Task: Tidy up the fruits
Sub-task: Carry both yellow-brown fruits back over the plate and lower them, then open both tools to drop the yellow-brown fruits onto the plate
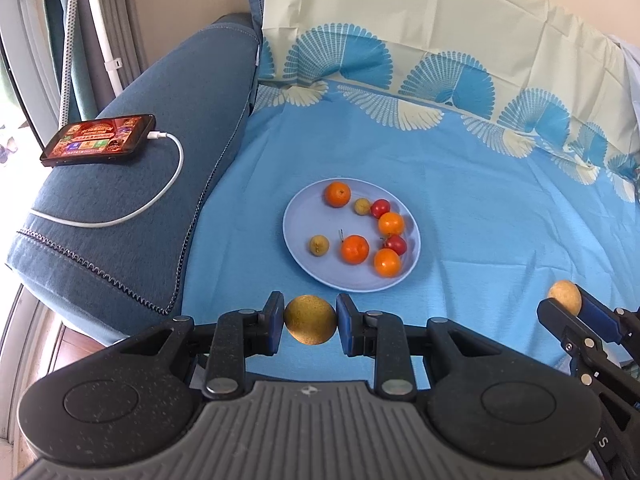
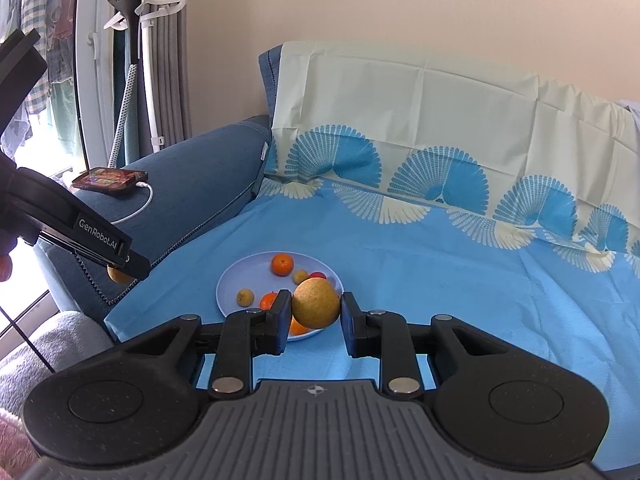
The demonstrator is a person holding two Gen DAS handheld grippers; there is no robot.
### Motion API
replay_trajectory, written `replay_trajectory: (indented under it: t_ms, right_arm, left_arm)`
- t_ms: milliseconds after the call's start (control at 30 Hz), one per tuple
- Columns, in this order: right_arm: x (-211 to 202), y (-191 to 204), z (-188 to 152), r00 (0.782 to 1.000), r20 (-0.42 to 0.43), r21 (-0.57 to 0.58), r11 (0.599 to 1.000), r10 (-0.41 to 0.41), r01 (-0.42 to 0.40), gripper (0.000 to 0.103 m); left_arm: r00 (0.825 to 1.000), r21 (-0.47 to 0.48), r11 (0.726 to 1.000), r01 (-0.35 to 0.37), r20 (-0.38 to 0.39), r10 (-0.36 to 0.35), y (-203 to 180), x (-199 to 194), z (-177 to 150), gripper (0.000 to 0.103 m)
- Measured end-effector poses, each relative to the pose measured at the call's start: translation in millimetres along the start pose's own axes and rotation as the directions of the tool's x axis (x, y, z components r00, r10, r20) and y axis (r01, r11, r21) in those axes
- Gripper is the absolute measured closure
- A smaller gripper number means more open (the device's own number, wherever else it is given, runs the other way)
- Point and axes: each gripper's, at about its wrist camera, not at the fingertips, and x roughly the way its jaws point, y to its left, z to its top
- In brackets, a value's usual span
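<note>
**Two pears held, plate part filled**

Near: left gripper clamped tight on a brown pear, pads touching both sides, held above the blue cloth just short of the plate. Right gripper likewise closed on a second pear, in front of the plate's near rim.

Farther: plate lies on the cloth, holding four oranges, two red fruits and two small yellow fruits.

Far left: phone on the sofa arm, cable attached.

Black grippers; blue-padded fingers; silver screws; white "GenRobot.AI" lettering.
</note>
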Motion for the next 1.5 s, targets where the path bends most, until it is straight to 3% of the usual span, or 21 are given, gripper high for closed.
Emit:
replay_trajectory:
  t_ms: [300,767,1233,1267,1333,1367,1400,1433,1500]
  right_arm:
    - [47,-9,8,0.999,-0.039,0.023,1.0,0.007,-0.006,0.076]
    - [164,-4,22,0.991,-0.128,0.05,0.998,0.044,-0.037,0.076]
    - [258,-7,10,0.972,-0.225,0.015,0.997,0.072,-0.07,0.076]
    - [261,-5,9,0.97,-0.231,0.011,0.997,0.073,-0.072,0.075]
    - [270,-2,8,0.964,-0.252,0.003,0.996,0.084,-0.086,0.075]
    - [274,-1,8,0.959,-0.266,0.003,0.995,0.098,-0.101,0.074]
    - [276,0,8,0.956,-0.275,0.001,0.994,0.102,-0.105,0.063]
    - [276,2,8,0.956,-0.278,-0.003,0.995,0.098,-0.103,0.044]
    - [271,4,10,0.961,-0.265,-0.011,0.996,0.085,-0.091,0.029]
  left_arm:
    - [0.999,0.03,0.999,-0.02,-0.047,0.022,-12,48,28,0.072]
    - [0.989,0.04,0.997,-0.061,-0.131,0.065,-12,149,81,0.072]
    - [0.972,0.06,0.994,-0.095,-0.21,0.106,-7,238,97,0.072]
    - [0.973,0.066,0.994,-0.088,-0.21,0.1,-6,243,96,0.067]
    - [0.968,0.072,0.993,-0.091,-0.227,0.105,-3,251,95,0.042]
    - [0.967,0.061,0.994,-0.095,-0.229,0.107,-1,253,95,0.019]
    - [0.969,0.051,0.994,-0.096,-0.222,0.105,1,251,95,0.011]
    - [0.972,0.043,0.994,-0.096,-0.209,0.103,3,247,95,0.011]
    - [0.975,0.047,0.995,-0.094,-0.2,0.101,4,239,94,0.006]
